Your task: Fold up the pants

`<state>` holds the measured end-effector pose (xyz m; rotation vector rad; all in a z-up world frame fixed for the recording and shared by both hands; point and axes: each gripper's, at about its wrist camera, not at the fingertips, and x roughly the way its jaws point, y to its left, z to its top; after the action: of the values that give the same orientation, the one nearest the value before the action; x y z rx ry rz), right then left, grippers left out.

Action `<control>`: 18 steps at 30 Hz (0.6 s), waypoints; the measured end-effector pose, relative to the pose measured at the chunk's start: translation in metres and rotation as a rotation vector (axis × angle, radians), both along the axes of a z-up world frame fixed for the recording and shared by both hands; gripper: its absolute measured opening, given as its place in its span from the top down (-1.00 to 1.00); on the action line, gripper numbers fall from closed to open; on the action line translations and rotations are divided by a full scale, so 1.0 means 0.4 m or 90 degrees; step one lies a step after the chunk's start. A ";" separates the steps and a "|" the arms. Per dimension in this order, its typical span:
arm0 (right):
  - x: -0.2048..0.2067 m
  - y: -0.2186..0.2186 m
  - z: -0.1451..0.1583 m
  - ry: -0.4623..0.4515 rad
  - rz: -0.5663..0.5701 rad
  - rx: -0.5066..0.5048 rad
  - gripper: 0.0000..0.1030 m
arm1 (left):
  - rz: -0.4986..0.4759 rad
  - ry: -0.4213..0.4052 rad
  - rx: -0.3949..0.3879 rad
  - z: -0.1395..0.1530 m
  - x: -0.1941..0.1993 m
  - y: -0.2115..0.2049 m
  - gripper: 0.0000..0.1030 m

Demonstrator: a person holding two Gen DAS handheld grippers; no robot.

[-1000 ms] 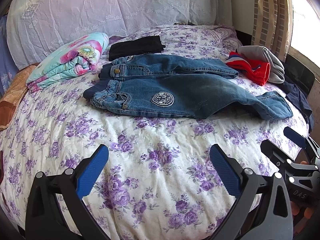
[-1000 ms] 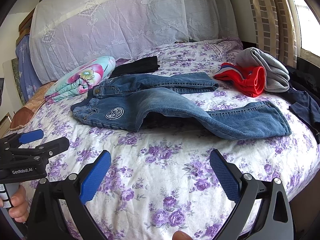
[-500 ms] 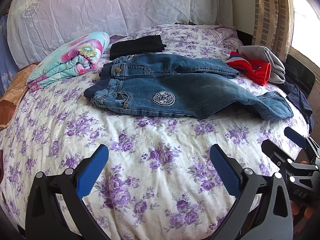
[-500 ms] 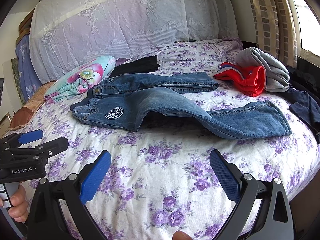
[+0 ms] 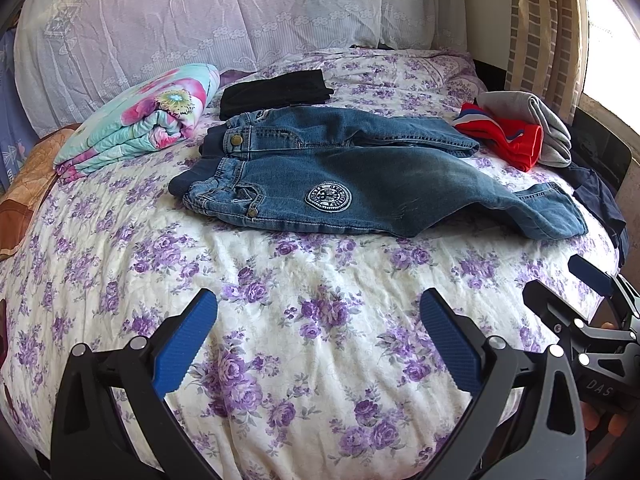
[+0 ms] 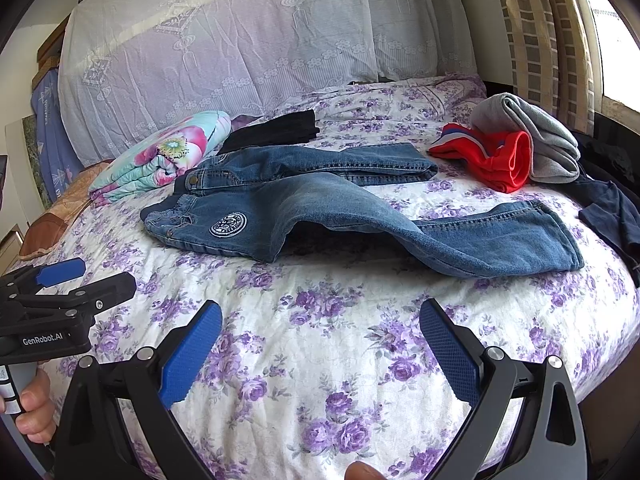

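Blue jeans [image 5: 360, 184] with a round white patch lie on the floral bedspread, waist to the left, one leg stretched right to its hem [image 5: 556, 216], the other leg behind it. They also show in the right wrist view [image 6: 320, 208]. My left gripper [image 5: 318, 332] is open and empty, hovering over the bed in front of the jeans. My right gripper [image 6: 320, 340] is open and empty, also short of the jeans. Each gripper shows at the edge of the other's view, the right one [image 5: 592, 292] and the left one [image 6: 72, 280].
A folded floral blanket [image 5: 140, 116] lies at the left. A black garment [image 5: 276, 92] lies behind the jeans. Red [image 5: 504, 136] and grey [image 5: 532, 116] clothes sit at the right, with dark clothing [image 5: 600, 200] near the bed's edge. A covered headboard [image 5: 240, 12] stands behind.
Both grippers have crept slightly forward toward the jeans; both stay open. The jeans have not moved.
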<state>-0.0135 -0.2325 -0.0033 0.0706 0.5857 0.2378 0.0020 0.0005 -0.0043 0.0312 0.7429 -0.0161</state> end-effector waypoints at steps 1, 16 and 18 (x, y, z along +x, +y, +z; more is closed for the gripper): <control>0.000 0.000 0.000 0.000 0.001 0.000 -0.93 | 0.000 0.000 0.000 0.000 0.000 -0.001 -0.92; 0.025 -0.012 -0.035 0.019 -0.020 -0.016 -0.93 | 0.069 0.034 -0.085 -0.022 0.140 0.248 -0.92; 0.034 -0.011 -0.051 0.031 -0.025 -0.023 -0.93 | 0.087 0.075 -0.144 -0.041 0.197 0.323 -0.91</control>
<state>0.0002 -0.2368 -0.0238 0.0536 0.6365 0.1886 0.0810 0.1297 -0.0207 -0.2370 0.8564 0.0283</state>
